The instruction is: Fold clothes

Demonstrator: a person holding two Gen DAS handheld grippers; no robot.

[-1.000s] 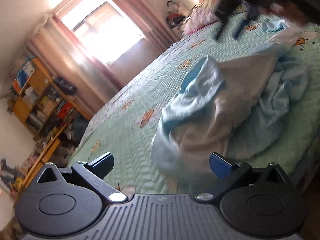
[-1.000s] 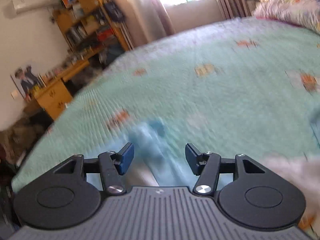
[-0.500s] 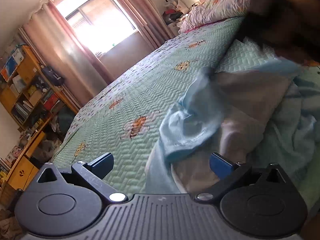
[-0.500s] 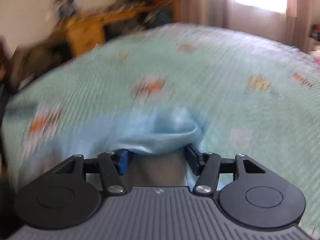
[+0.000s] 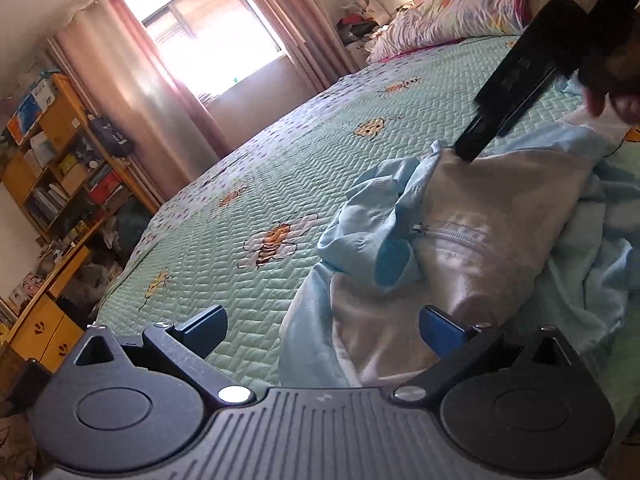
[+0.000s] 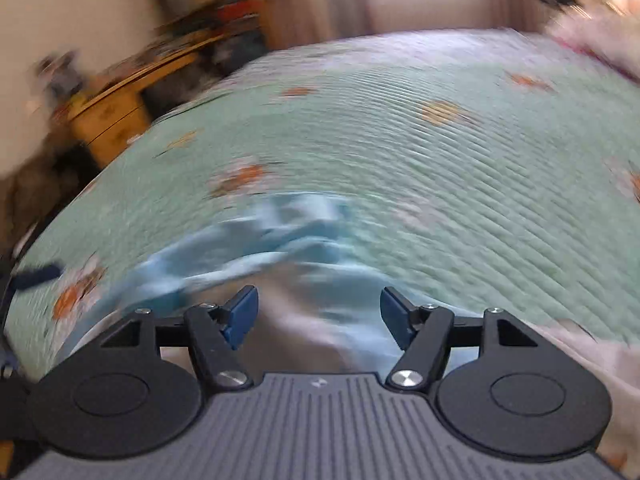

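A crumpled light-blue and grey zip-up garment (image 5: 472, 236) lies on the green quilted bedspread (image 5: 304, 168). My left gripper (image 5: 322, 330) is open just above the garment's near edge, its right pad over the cloth. My right gripper shows in the left wrist view (image 5: 468, 152), its tip down at the garment's far grey edge. In the blurred right wrist view the right gripper (image 6: 319, 314) is open, with the garment (image 6: 280, 240) between and ahead of its fingers; I cannot tell whether it touches the cloth.
Pillows (image 5: 448, 20) and a wooden headboard lie at the far end of the bed. A curtained window (image 5: 212, 40) and cluttered wooden shelves (image 5: 52, 152) with a desk stand beyond the bed's left side.
The right gripper has opened wider and let the blue cloth edge drop from between its fingers. The left gripper has stayed open and moved lower and closer to the garment.
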